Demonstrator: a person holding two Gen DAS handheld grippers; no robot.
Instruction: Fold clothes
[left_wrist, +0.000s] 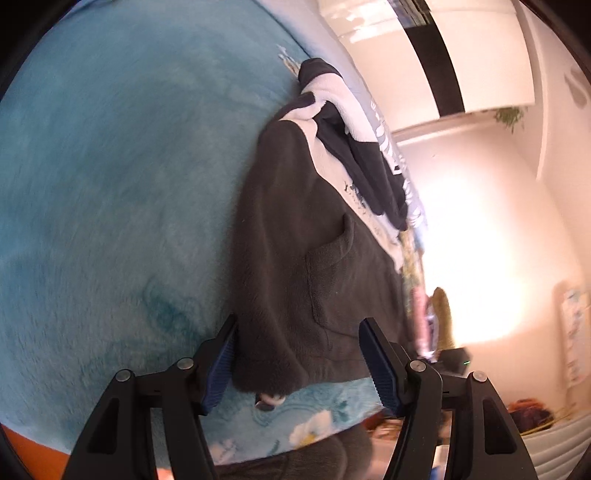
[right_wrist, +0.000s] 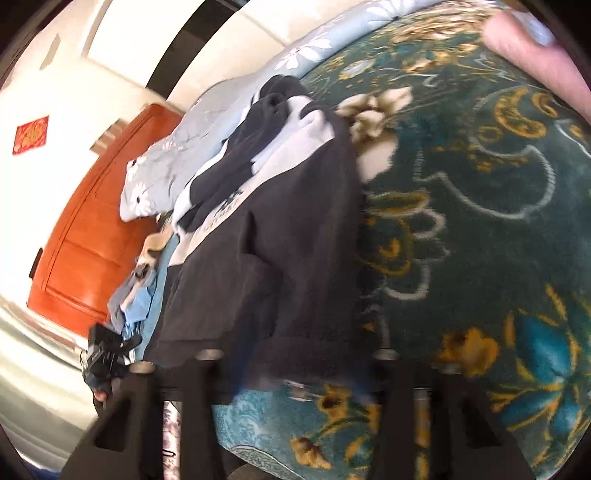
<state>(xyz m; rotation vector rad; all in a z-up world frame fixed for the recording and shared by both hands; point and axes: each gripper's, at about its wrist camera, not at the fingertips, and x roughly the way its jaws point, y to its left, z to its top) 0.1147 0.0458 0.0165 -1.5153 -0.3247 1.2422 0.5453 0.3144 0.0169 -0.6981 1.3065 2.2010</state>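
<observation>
A dark grey fleece garment (left_wrist: 306, 280) with a chest pocket lies on a turquoise plush blanket (left_wrist: 110, 184). My left gripper (left_wrist: 299, 365) is open, its blue-padded fingers (left_wrist: 221, 365) on either side of the garment's near edge, not closed on it. A navy and white top (left_wrist: 351, 147) lies bunched beyond the grey one. In the right wrist view the same dark garment (right_wrist: 280, 240) lies on a dark green floral blanket (right_wrist: 480, 221). My right gripper (right_wrist: 295, 373) is blurred at the garment's near hem; its jaws look spread apart.
A pale blue floral quilt (right_wrist: 166, 166) lies at the far side of the bed. An orange wooden door (right_wrist: 85, 240) stands behind. The other gripper (right_wrist: 103, 354) shows at lower left in the right wrist view. White walls and a bright window (left_wrist: 480, 258) are on the right.
</observation>
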